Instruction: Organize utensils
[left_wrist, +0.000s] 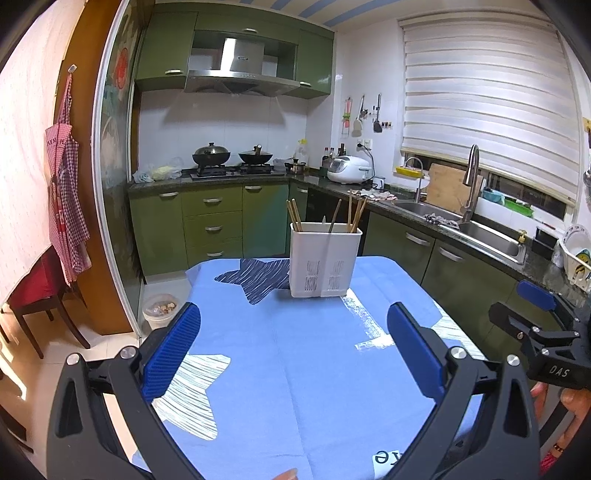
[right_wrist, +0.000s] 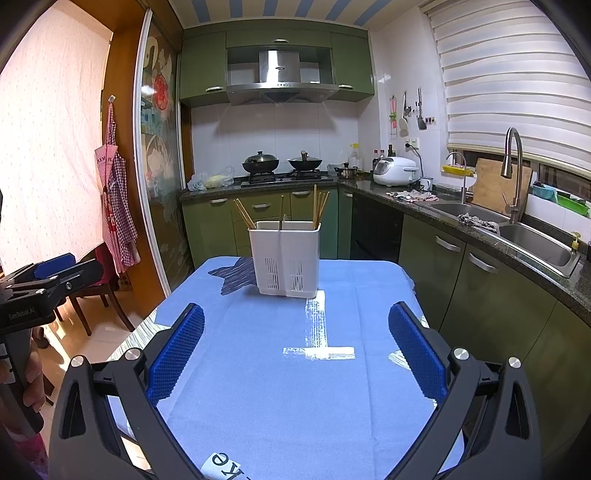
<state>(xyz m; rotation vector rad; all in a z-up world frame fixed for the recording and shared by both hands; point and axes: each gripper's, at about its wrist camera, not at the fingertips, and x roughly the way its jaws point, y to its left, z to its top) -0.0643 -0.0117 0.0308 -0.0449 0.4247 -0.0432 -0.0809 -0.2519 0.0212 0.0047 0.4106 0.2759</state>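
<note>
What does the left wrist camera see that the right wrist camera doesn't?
Only the left wrist view shows the bucket on the floor and the dish rack at the counter's right end. Only the right wrist view shows the left gripper's "SenRobot.AI" label. Both show the white holder with chopsticks on the blue cloth, and both grippers open: left gripper, right gripper.

Matt white plastic holder (left_wrist: 325, 264), wooden chopsticks (left_wrist: 356, 214), blue cloth (left_wrist: 295, 369).
</note>
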